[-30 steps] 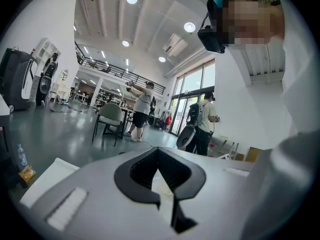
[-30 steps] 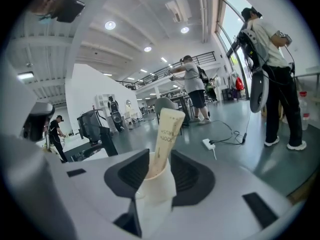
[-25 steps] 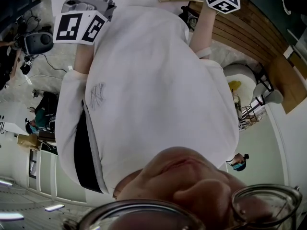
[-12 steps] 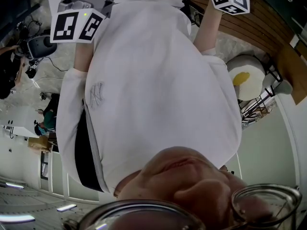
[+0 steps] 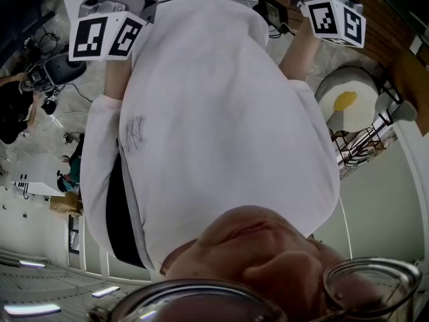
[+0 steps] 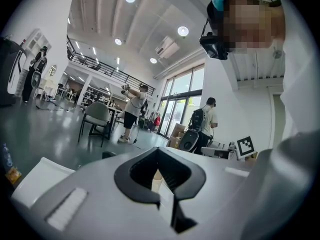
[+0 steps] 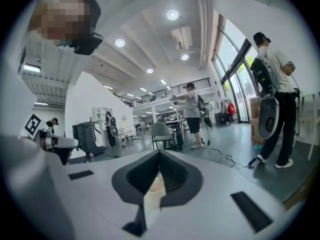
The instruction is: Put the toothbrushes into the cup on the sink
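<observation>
No toothbrush, cup or sink shows in any view. The head view looks at the person's own white shirt (image 5: 214, 126), with both grippers held up in front of the chest. Only their marker cubes show there, the left one (image 5: 104, 35) at the upper left and the right one (image 5: 335, 20) at the upper right. In the left gripper view my left gripper (image 6: 159, 156) points out into a large hall, its grey jaws together with nothing between them. My right gripper (image 7: 160, 156) also points level into the hall, shut and empty.
A round white stand (image 5: 362, 89) with a yellow thing (image 5: 345, 101) on it is at the head view's right. In the hall are a chair (image 6: 97, 116), a standing person (image 6: 134, 111), a person with a backpack (image 6: 204, 124), another person close by (image 7: 274, 99) and a floor cable (image 7: 235, 159).
In the head view the right gripper's marker cube has shifted right and down in the picture. The round white stand has come further into view. The left cube has hardly moved.
</observation>
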{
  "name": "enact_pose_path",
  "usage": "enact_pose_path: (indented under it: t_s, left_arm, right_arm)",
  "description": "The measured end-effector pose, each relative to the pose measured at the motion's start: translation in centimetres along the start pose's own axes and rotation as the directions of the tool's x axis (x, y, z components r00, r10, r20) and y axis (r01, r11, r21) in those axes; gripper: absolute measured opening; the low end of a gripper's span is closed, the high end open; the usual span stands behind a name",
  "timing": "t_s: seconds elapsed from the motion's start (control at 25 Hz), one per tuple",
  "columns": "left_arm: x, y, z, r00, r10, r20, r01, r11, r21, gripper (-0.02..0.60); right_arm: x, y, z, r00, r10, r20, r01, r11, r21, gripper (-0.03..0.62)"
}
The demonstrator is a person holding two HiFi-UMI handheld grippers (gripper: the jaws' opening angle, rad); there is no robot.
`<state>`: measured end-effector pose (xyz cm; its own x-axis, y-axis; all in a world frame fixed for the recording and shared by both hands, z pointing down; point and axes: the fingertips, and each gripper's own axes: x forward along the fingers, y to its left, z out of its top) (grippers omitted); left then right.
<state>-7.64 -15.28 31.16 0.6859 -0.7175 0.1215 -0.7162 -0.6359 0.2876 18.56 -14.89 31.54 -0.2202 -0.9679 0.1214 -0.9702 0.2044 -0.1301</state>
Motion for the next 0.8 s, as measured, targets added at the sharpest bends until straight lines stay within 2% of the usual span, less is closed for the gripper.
enact_pose_path:
  t_s: [0.32,0.64,0.8]
  left_arm:
    - [-0.8,-1.0,0.1,1.0,-0.026,-0.002,0.026,1.0,0.003,0.002]
    - [-1.5,-2.0,-0.4,0.998,-0.065,-0.009,0.065,0.998,0.006,0.002]
    - [-2.0,-3.4,-0.7,0.996,-0.085,-0.009,0.085,0.996,0.01,0.002]
  right_arm:
    - [-4.2,1.6,1.2,0.999,-0.02,0.037,0.018,0.998,0.062,0.009]
    - [-8.1,2.8,0.1,0.999,-0.054,-0.003,0.054,0.998,0.033,0.009]
    - [-10.5,3.2,-0.6,0.998,-0.06,-0.014,0.061,0.996,0.059,0.009]
